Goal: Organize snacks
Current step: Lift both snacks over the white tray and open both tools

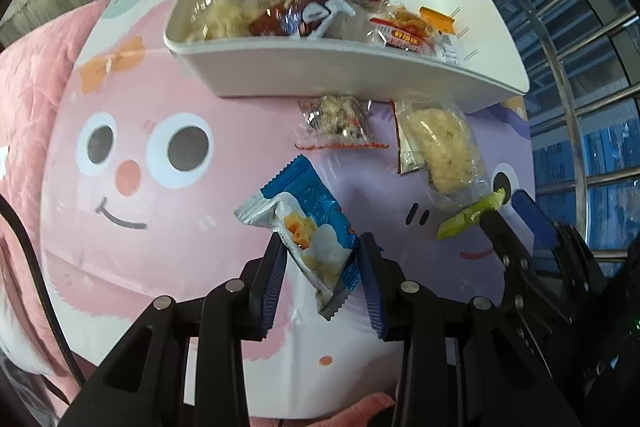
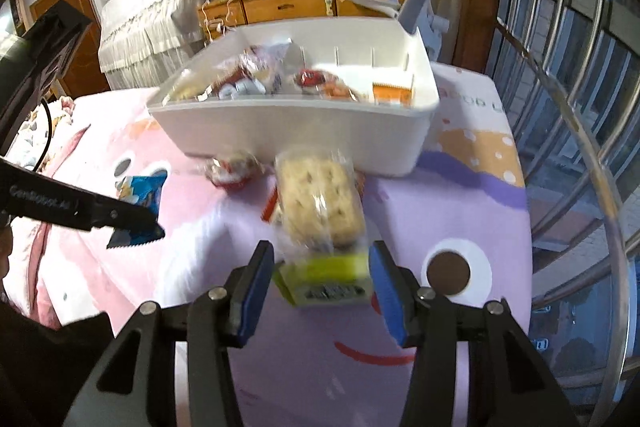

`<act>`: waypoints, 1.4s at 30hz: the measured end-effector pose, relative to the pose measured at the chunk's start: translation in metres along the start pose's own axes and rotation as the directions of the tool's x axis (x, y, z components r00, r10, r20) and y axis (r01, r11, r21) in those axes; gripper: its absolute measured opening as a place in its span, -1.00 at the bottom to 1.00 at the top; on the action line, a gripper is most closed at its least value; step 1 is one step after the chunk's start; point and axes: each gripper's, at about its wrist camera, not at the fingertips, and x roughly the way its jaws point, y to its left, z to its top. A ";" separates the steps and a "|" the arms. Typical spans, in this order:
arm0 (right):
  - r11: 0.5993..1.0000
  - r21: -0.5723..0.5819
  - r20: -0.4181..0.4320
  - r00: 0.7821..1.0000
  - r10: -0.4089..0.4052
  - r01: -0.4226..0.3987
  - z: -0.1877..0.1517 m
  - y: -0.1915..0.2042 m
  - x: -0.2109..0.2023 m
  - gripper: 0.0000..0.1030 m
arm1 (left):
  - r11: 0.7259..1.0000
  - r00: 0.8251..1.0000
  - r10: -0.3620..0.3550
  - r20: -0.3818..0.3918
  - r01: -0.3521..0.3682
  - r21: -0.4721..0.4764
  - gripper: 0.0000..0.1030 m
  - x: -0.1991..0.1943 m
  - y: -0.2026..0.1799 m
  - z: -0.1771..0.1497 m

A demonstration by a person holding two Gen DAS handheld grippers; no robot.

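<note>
My left gripper [image 1: 322, 267] is shut on a blue-and-white snack packet [image 1: 308, 223], held above the cartoon table cover; the same packet [image 2: 140, 195] shows at the left of the right wrist view. My right gripper [image 2: 324, 283] is shut on the yellow-green end of a long clear cracker packet [image 2: 320, 203], whose far end lies toward the bin. In the left wrist view that cracker packet [image 1: 444, 151] runs down to the right gripper [image 1: 504, 211]. A small clear packet with red edges [image 1: 340, 121] lies just in front of the white bin [image 1: 320, 71], which holds several snacks.
The pink and purple cartoon cover [image 1: 160, 227] spans the table. A metal window railing [image 1: 580, 107] stands close on the right. Pink bedding [image 1: 32, 87] lies on the left, and a wooden cabinet [image 2: 288, 5] stands behind the bin.
</note>
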 end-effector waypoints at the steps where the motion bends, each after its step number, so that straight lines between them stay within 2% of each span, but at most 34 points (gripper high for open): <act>1: 1.000 -0.003 -0.001 1.000 -0.001 0.001 0.003 0.002 0.001 -0.27 | 1.000 1.000 0.004 0.000 -0.004 0.012 -0.33 -0.005 0.000 0.002; 3: 1.000 0.001 -0.010 1.000 -0.003 0.003 0.007 0.005 0.003 -0.46 | 0.999 1.000 0.011 0.004 -0.011 0.039 -0.33 -0.017 0.001 0.008; 5: 1.000 0.015 -0.022 1.000 -0.008 0.008 0.009 0.005 0.005 -0.52 | 0.998 1.000 0.007 0.002 -0.007 0.069 -0.33 -0.024 -0.003 0.017; 11: 0.991 0.130 -0.049 0.998 -0.026 0.033 0.006 -0.003 0.003 -0.52 | 0.985 1.000 0.007 0.017 -0.010 0.172 -0.32 -0.050 -0.009 0.037; 17: 0.962 0.265 -0.063 0.997 -0.045 0.060 -0.007 -0.020 -0.004 -0.51 | 0.966 0.999 -0.002 0.044 -0.010 0.259 -0.32 -0.061 -0.019 0.056; 19: 0.952 0.296 -0.078 0.995 -0.054 0.075 -0.011 -0.025 -0.003 -0.43 | 0.961 0.999 -0.007 0.046 -0.006 0.277 -0.32 -0.062 -0.022 0.060; 21: 0.944 0.314 -0.099 0.992 -0.076 0.104 -0.015 -0.028 0.000 -0.08 | 0.954 0.999 -0.013 0.045 -0.001 0.300 -0.32 -0.062 -0.025 0.063; 25: 0.930 0.353 -0.125 0.990 -0.060 0.101 -0.021 -0.028 0.007 0.01 | 0.945 0.999 -0.022 0.033 0.010 0.326 -0.32 -0.060 -0.029 0.066; 27: 0.928 0.361 -0.136 0.990 -0.047 0.094 -0.022 -0.027 0.012 0.18 | 0.942 0.999 -0.023 0.025 0.014 0.335 -0.32 -0.058 -0.030 0.067; 30: 0.933 0.341 -0.156 0.986 -0.065 0.115 -0.025 -0.022 0.022 0.30 | 0.936 1.000 -0.022 0.016 0.015 0.351 -0.32 -0.055 -0.032 0.069; 35: 0.950 0.260 -0.176 0.976 -0.128 0.171 -0.025 -0.011 0.039 0.35 | 0.929 1.000 -0.019 0.003 0.017 0.369 -0.32 -0.051 -0.031 0.073; 42: 0.953 0.245 -0.181 0.974 -0.139 0.181 -0.025 -0.011 0.050 0.35 | 0.921 1.000 -0.016 -0.012 0.020 0.390 -0.32 -0.047 -0.030 0.078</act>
